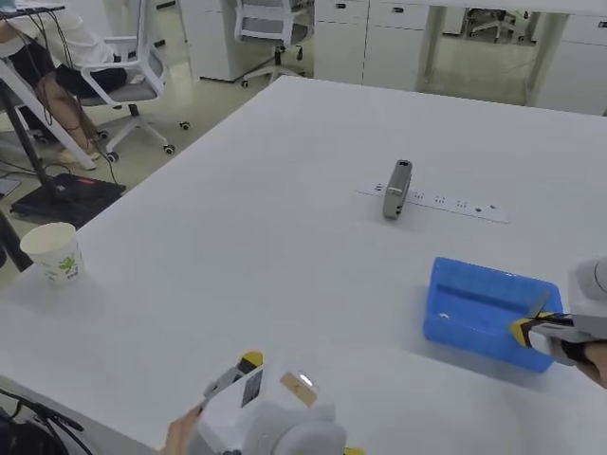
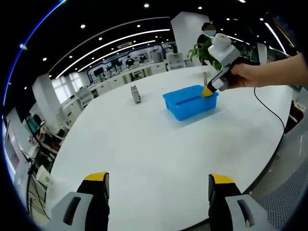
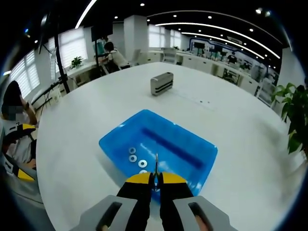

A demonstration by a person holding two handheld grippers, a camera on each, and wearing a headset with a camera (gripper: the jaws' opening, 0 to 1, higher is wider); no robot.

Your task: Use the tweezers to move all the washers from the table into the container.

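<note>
Inside the blue container several washers lie, with the tweezers poised just above them in the clenched right gripper. Release low, I'd say, so nothing bounces out. Left gripper hangs wide apart, empty, over the table; the right gripper view shows those washers plainly, while the head view catches specks beside the metal block, perhaps more washers.

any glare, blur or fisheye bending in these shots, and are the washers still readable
Head view: soft even light, white table washed out, no hard shadows. Left gripper view: strong fisheye, the table edge bows into an arc. Right gripper view: sharp at centre, small metal washers readable in the blue plastic container, no glare on them.
</note>
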